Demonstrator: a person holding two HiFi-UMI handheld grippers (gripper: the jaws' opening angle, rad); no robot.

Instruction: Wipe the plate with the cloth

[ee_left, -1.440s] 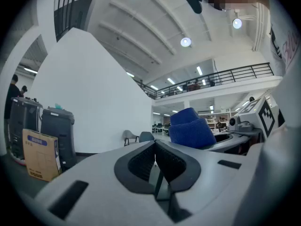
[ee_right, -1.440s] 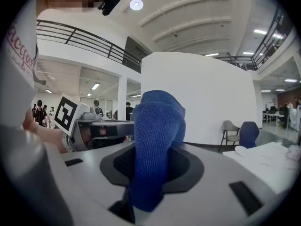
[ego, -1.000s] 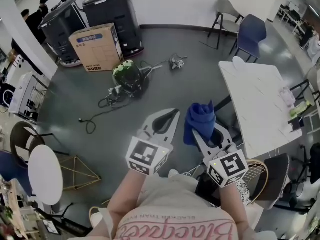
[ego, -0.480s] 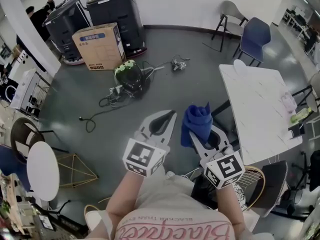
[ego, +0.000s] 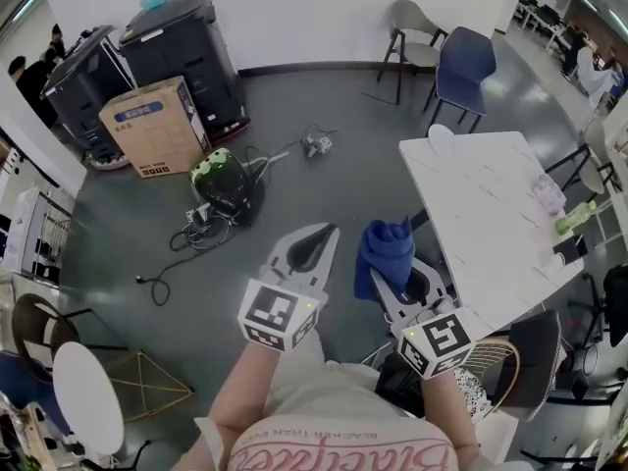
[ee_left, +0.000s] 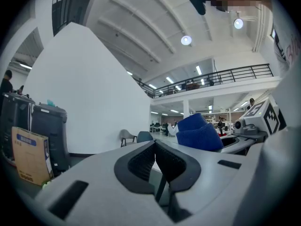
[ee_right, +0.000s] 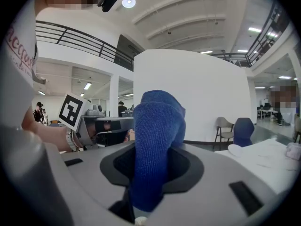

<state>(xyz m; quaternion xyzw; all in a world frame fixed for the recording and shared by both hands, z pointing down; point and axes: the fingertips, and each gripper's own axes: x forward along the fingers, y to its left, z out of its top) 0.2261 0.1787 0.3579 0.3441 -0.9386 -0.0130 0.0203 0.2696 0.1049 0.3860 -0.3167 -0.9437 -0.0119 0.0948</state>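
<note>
Broadly, a grey floor (ego: pixel 324 96) fills most of the head view. A white table (ego: pixel 491 224) stands at the right, its near edge just beside the right tool. Two black machines (ego: pixel 172 37) stand against the far wall at the upper left, with a cardboard box (ego: pixel 157 126) in front of them. Two chairs (ego: pixel 446 62), one pale and one dark blue, stand beyond the table's far end. A green and black appliance (ego: pixel 224 180) lies on the floor among loose cables.

Nearer the camera, the person's forearms hold both tools out over the floor, side by side and close to each other. The left tool (ego: pixel 324 234) has its jaws fully together with nothing between them, and their dark pads meet along a single line in the left gripper view. The right tool (ego: pixel 391 275) is clamped on the blue cloth (ego: pixel 388 248). In the right gripper view the cloth rises from between the jaws as a thick folded bundle and hangs a little below them.

Smallest, a pale round plate (ego: pixel 441 134) lies on the table's far corner, well apart from both tools and from the cloth.
</note>
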